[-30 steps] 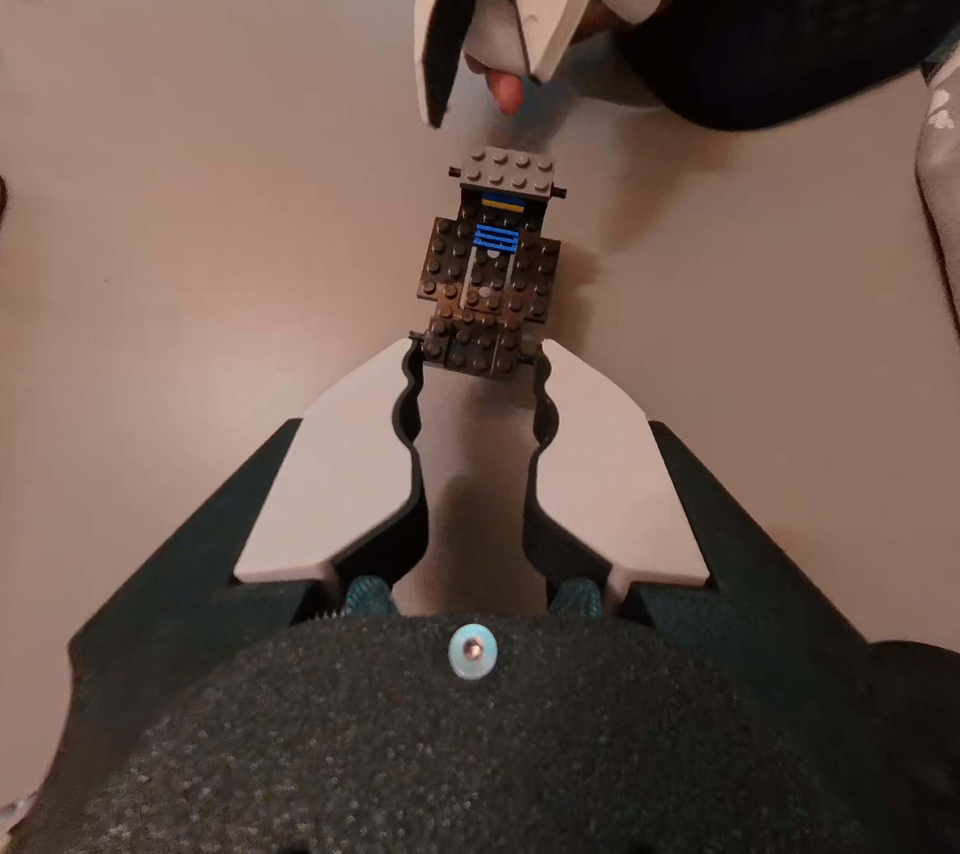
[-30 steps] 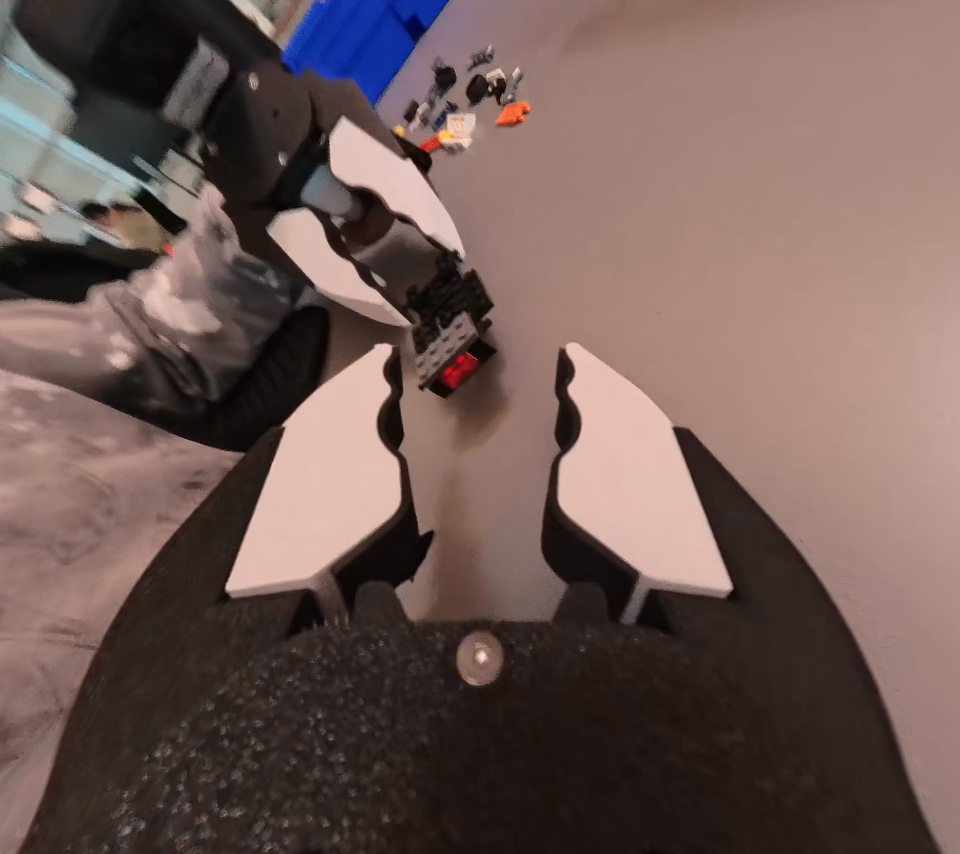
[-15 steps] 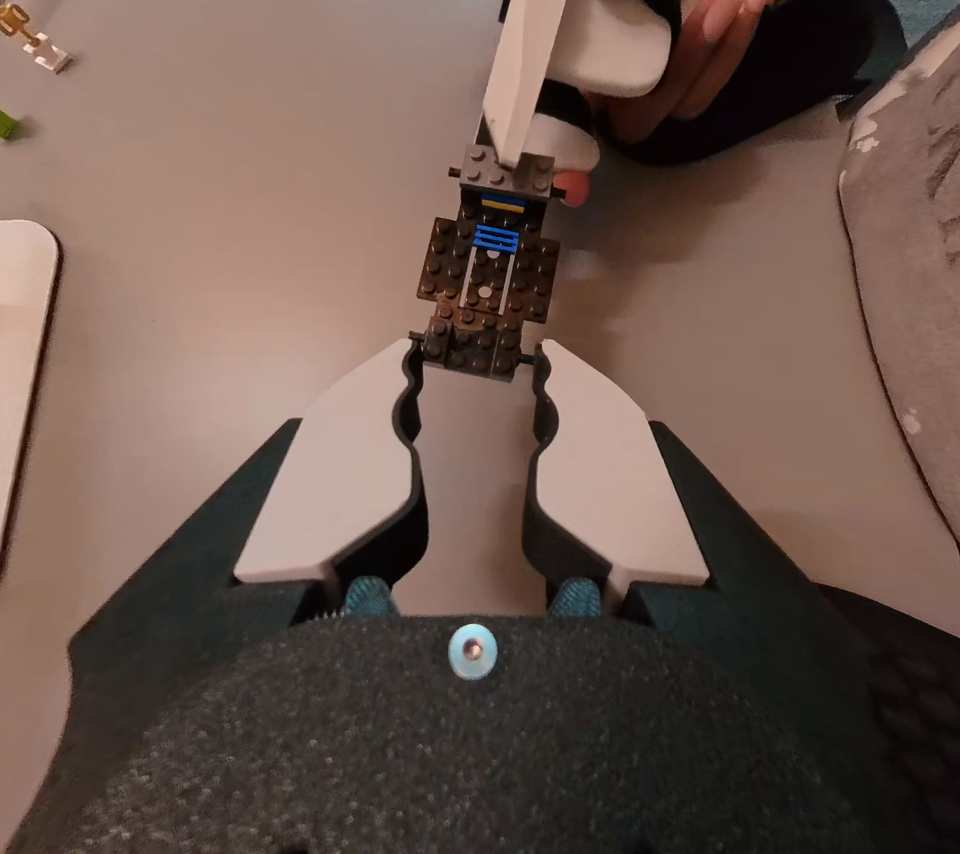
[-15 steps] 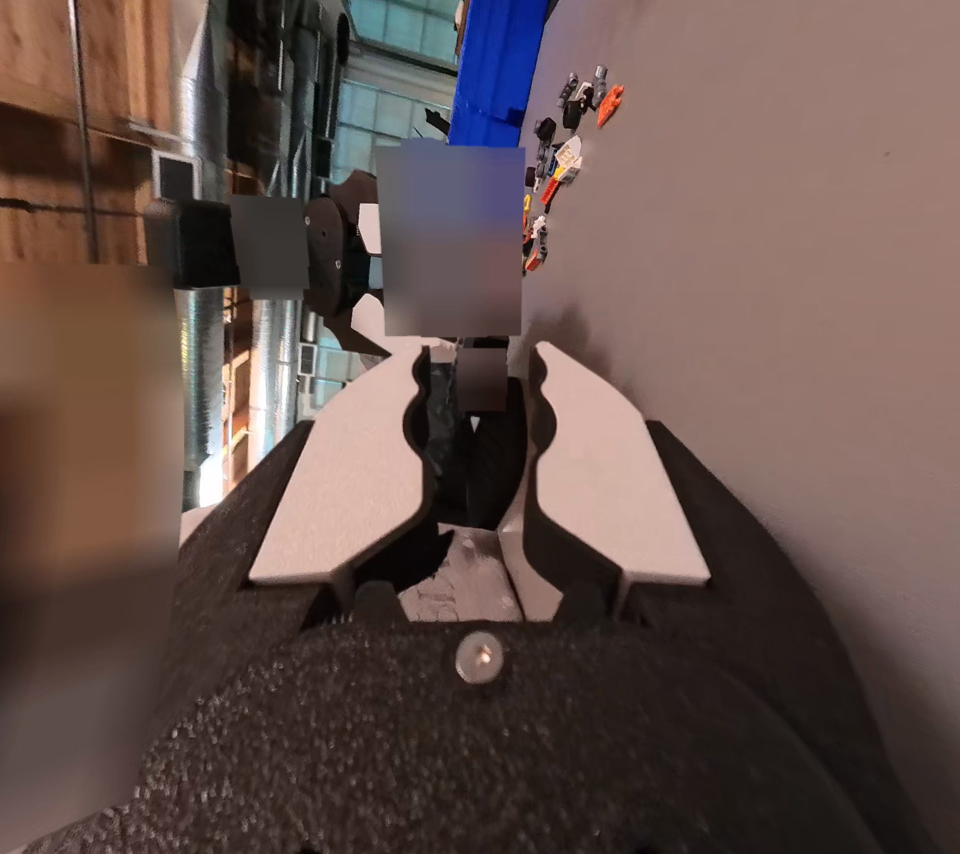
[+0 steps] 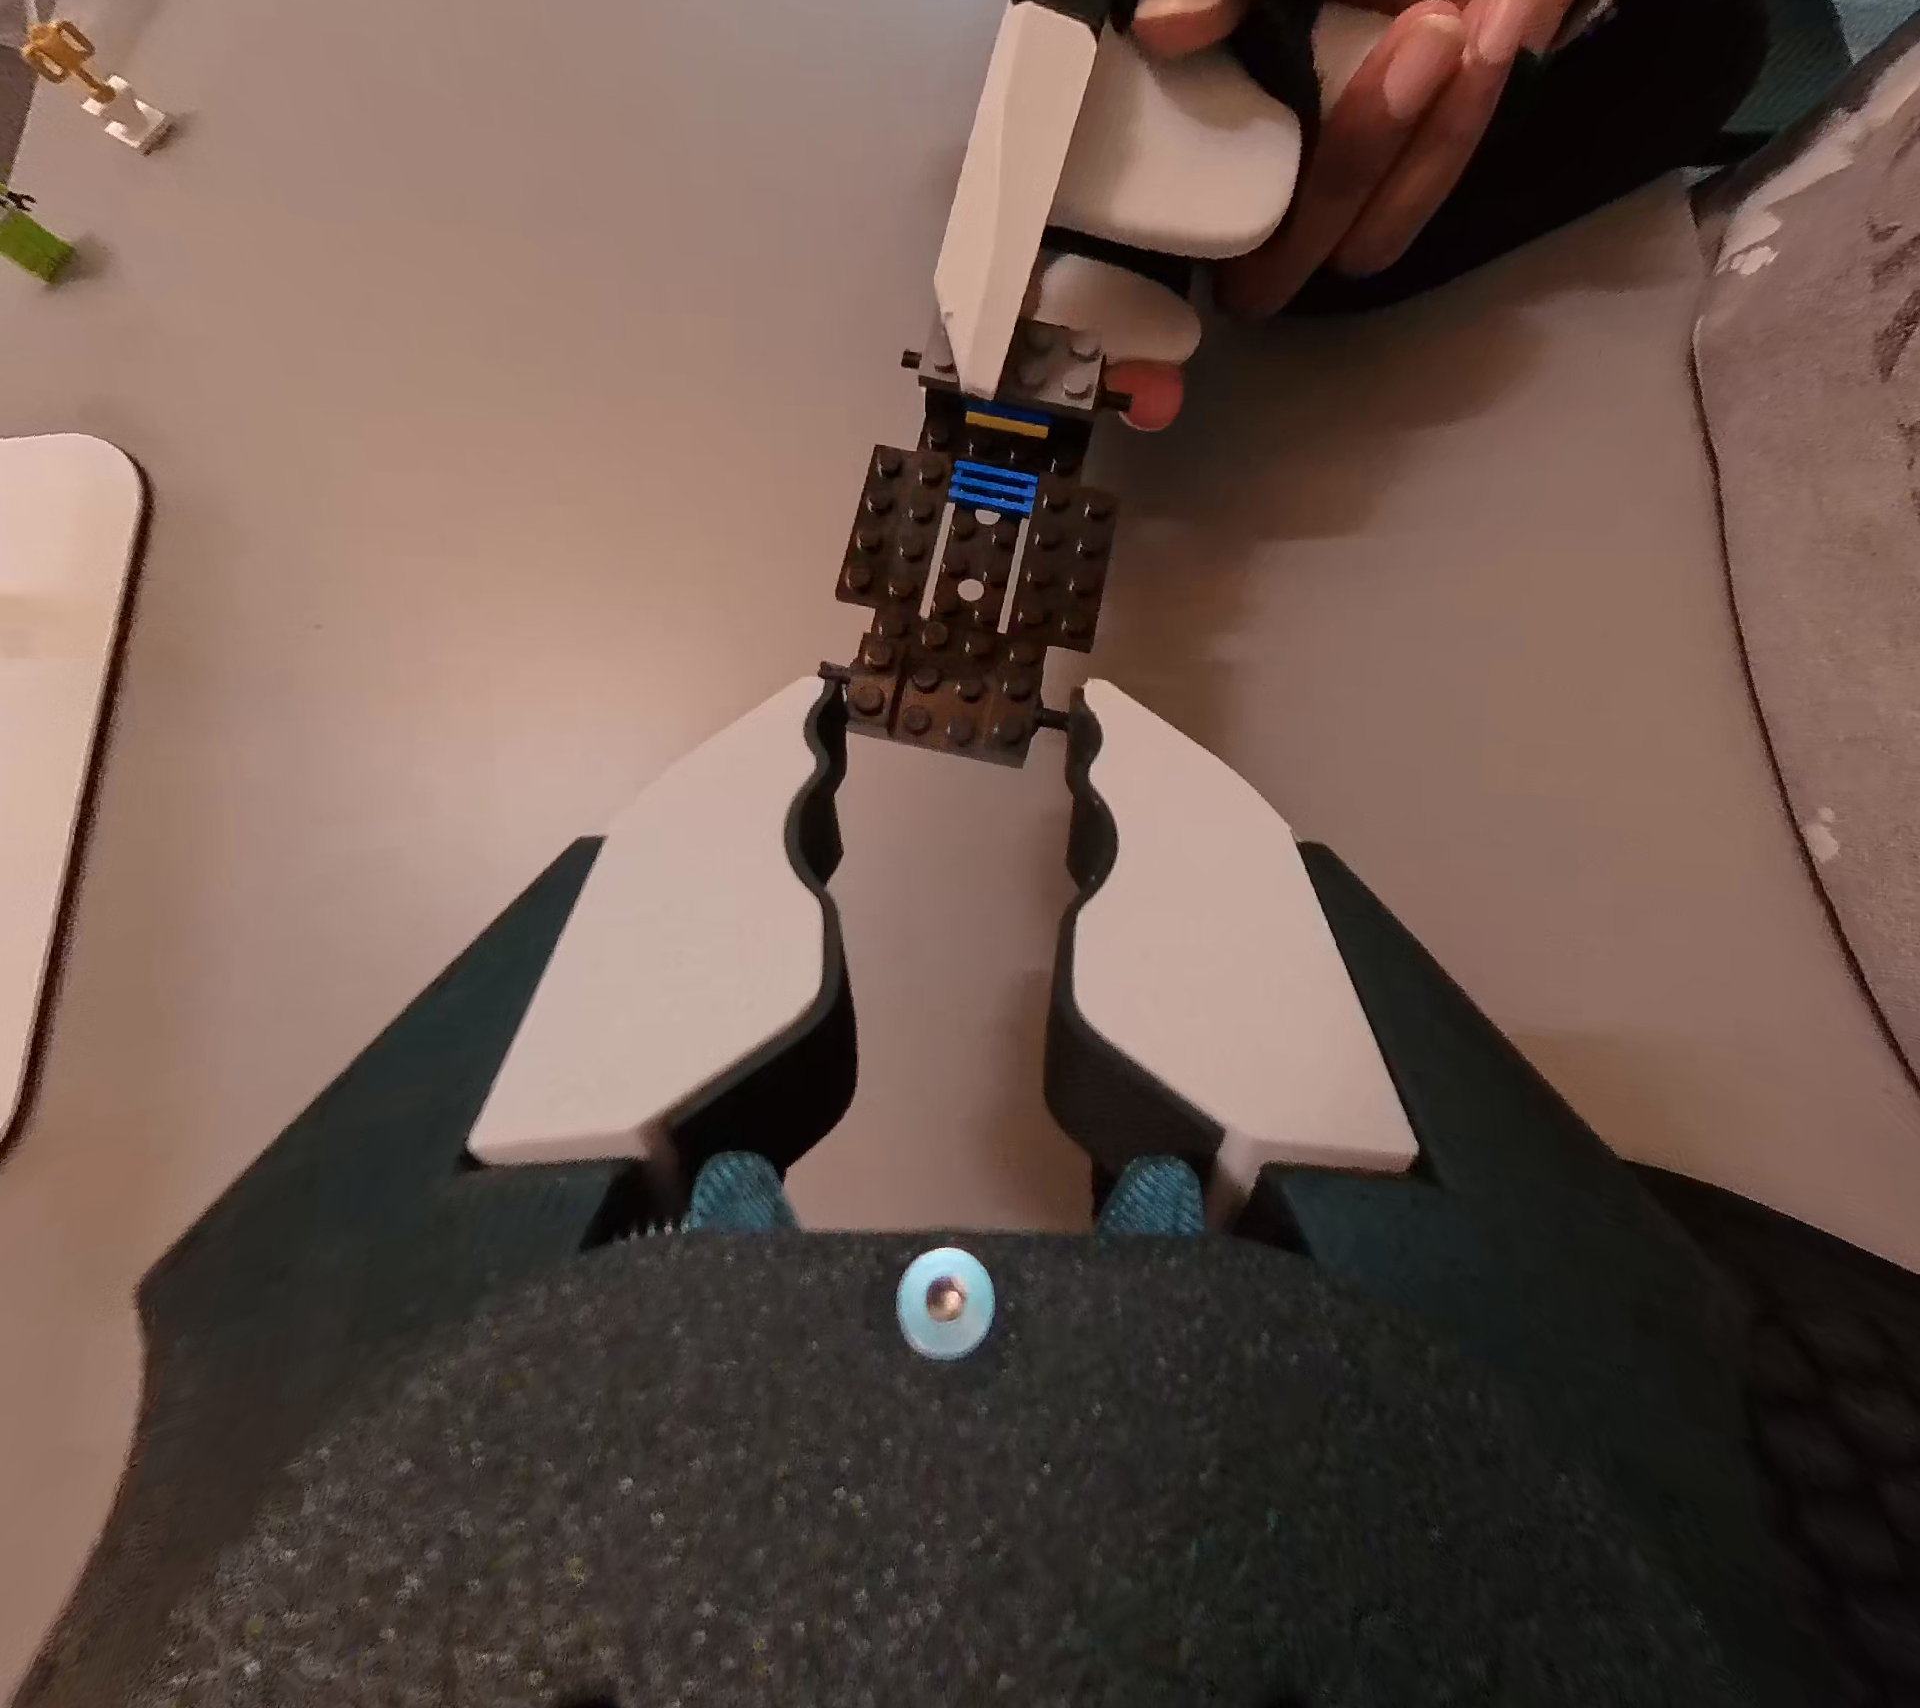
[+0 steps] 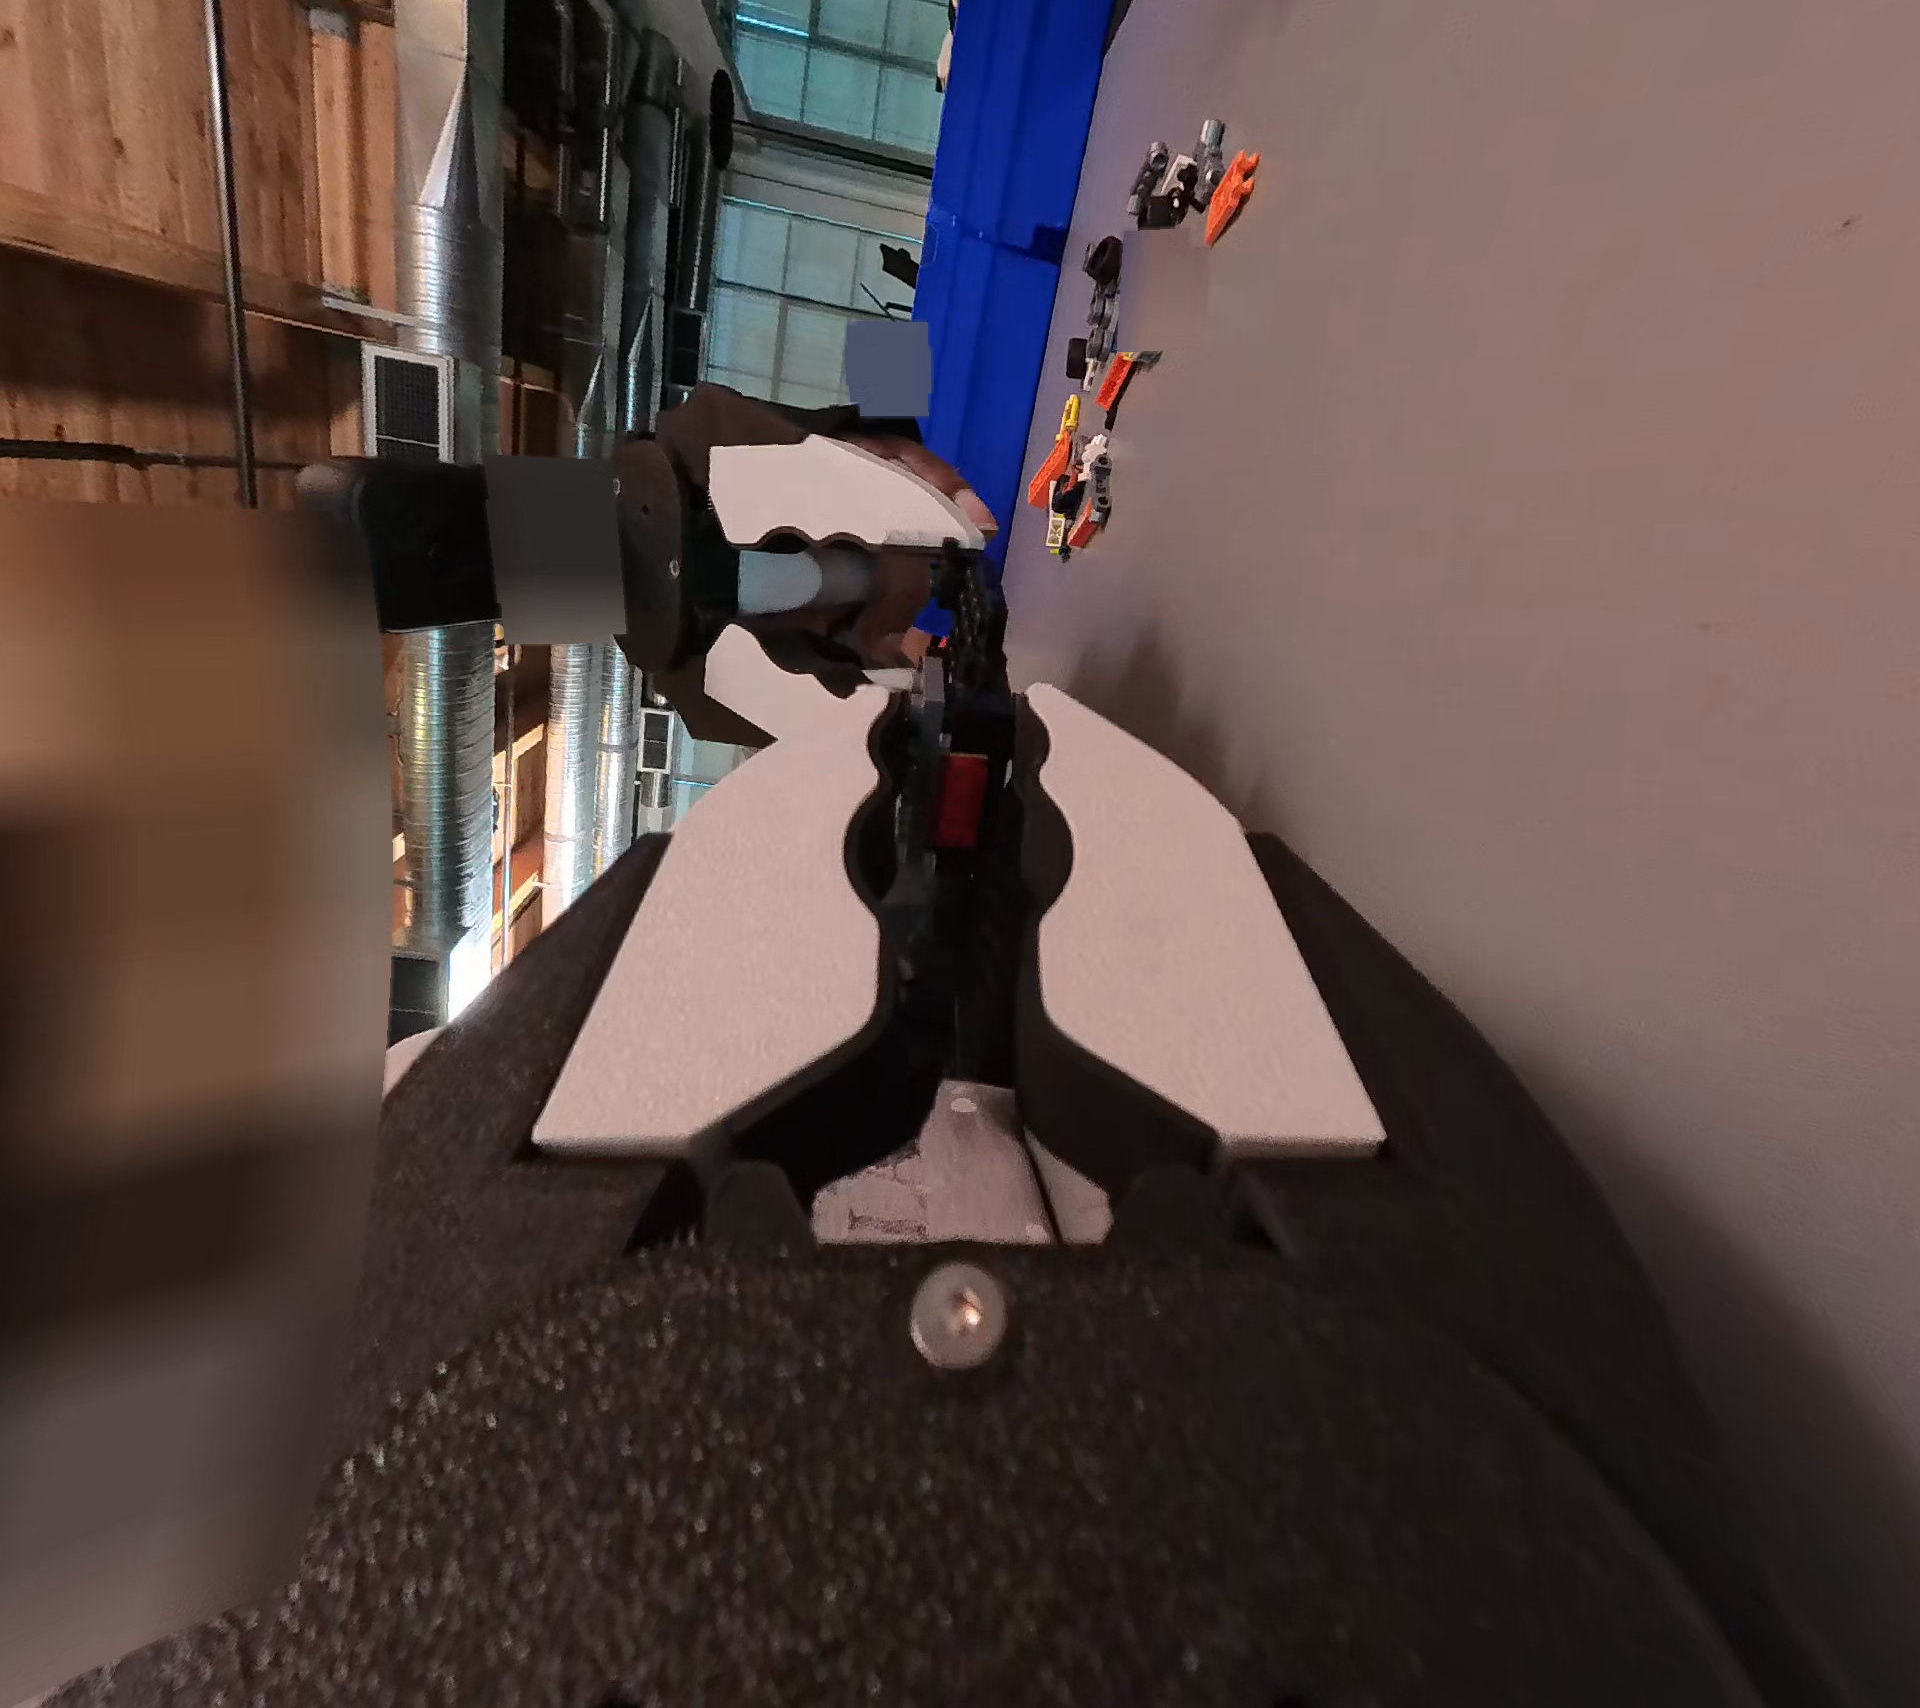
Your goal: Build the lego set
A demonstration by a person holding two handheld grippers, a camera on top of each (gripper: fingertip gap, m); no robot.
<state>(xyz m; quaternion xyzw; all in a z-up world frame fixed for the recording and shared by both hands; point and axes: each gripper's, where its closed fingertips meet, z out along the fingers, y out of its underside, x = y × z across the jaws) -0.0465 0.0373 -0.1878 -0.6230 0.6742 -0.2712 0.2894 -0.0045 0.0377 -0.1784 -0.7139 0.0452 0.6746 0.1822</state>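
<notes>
A black lego chassis (image 5: 977, 578) with a blue grille and a grey plate at its far end is held between both grippers above the grey table. My left gripper (image 5: 951, 713) is shut on its near end, fingertips against the side pins. My right gripper (image 5: 997, 349) comes in from the top of the left wrist view, turned on its side, and clamps the grey far end. In the right wrist view my right gripper (image 6: 961, 702) is shut on the chassis end with a red brick (image 6: 961, 801). The left gripper (image 6: 831, 567) shows beyond it.
A pile of loose orange, black and white lego pieces (image 6: 1091, 453) and a smaller cluster (image 6: 1195, 183) lie farther along the table. A white tray (image 5: 52, 723) is at the left, with gold (image 5: 62, 53), white (image 5: 130, 120) and green (image 5: 31, 261) pieces behind it. Grey fabric (image 5: 1818, 515) borders the right. The tips of one gripper are about 5 centimeters away from the tips of the other.
My right gripper has come down from above the chassis, rolled onto its side and shut on the grey far end. My left gripper keeps its hold on the near end.
</notes>
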